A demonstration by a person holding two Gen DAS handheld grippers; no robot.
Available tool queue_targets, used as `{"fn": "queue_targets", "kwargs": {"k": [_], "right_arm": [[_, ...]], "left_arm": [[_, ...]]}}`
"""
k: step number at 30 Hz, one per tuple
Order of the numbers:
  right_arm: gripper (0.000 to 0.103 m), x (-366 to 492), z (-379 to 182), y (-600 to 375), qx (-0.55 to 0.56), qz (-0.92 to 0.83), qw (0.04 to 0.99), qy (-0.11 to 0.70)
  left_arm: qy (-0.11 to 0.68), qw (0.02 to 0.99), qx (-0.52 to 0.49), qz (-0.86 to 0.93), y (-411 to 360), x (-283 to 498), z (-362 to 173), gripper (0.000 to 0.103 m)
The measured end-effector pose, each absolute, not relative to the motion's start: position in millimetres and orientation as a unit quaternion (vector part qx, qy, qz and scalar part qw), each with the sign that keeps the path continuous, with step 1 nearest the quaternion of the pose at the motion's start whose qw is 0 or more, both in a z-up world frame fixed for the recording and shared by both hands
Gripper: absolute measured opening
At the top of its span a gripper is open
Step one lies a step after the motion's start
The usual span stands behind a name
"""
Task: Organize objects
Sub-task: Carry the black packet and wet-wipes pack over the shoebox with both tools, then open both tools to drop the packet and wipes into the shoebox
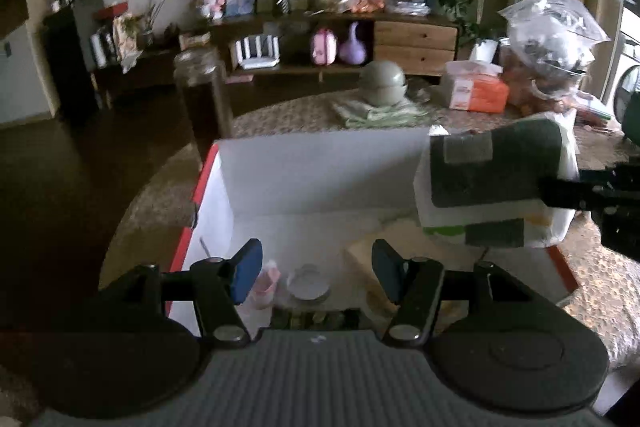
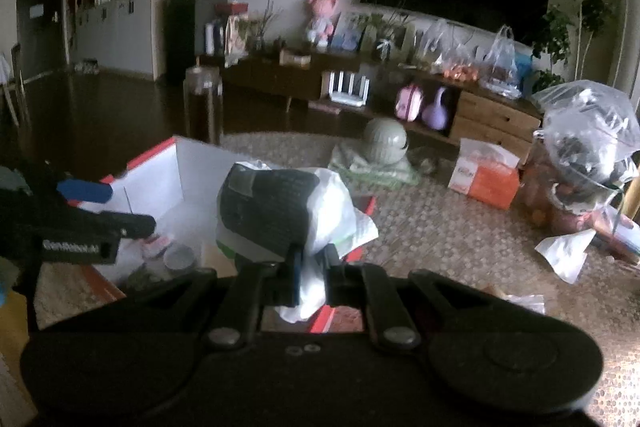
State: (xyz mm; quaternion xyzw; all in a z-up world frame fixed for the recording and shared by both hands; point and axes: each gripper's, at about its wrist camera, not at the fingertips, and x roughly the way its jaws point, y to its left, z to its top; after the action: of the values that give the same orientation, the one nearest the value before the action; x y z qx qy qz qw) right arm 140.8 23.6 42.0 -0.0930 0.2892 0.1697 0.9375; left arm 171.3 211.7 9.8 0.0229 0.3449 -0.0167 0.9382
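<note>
Left gripper (image 1: 317, 273) is hanging over the near-left part of the red-edged white cardboard box (image 1: 320, 171), blue pads parted and nothing between them; probably idling there, ready to steady the box or shift what's inside

Inside the box, below those pads: a small pink-and-white item (image 1: 266, 283) and a round clear jar with a pale lid (image 1: 309, 287) are sitting close together on the floor of the box, a flat tan piece (image 1: 366, 253) to their right. Too blurred to identify further

Right gripper (image 2: 311, 269) is pinching the white plastic bag holding a dark green padded thing (image 2: 280, 215), jaws closed tight on a bunched fold of the bag's plastic. Gripping the loose film looks the only workable hold, the bundle being too bulky for the jaws. The bag is hanging over the box's right side, above the rim, not yet resting inside

Far right, a clear plastic bag of mixed dark items (image 2: 592, 135) is sitting on the patterned rug (image 2: 460, 227), untouched
</note>
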Motion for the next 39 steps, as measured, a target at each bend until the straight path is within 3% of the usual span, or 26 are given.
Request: {"fn": "queue_targets", "kwargs": {"k": [12, 20, 22, 25, 30, 39], "right_arm": [[0.011, 156.9, 11.3, 56.9, -0.106, 0.205, 0.916, 0.328], [0.022, 156.8, 9.8, 60.1, -0.114, 0.214, 0.912, 0.331], [0.031, 155.6, 11.7, 57.3, -0.109, 0.216, 0.912, 0.332], [0.043, 152.9, 15.4, 52.9, -0.101, 0.215, 0.914, 0.329], [0.049, 144.0, 23.0, 45.3, -0.098, 0.222, 0.915, 0.321], [0.055, 119.8, 45.6, 14.8, -0.074, 0.239, 0.920, 0.302]], "left_arm": [[0.369, 0.929, 0.006, -0.006, 230.6, 182.5, -17.5, 0.060], [0.371, 0.929, 0.007, -0.006, 229.6, 180.5, -22.1, 0.060], [0.370, 0.929, 0.008, -0.004, 229.4, 179.6, -22.0, 0.060], [0.363, 0.932, 0.005, -0.003, 227.2, 175.9, -19.1, 0.074], [0.347, 0.938, 0.001, -0.002, 219.6, 165.8, -10.9, 0.081], [0.313, 0.950, -0.011, -0.008, 190.9, 131.7, 10.5, 0.082]]}}
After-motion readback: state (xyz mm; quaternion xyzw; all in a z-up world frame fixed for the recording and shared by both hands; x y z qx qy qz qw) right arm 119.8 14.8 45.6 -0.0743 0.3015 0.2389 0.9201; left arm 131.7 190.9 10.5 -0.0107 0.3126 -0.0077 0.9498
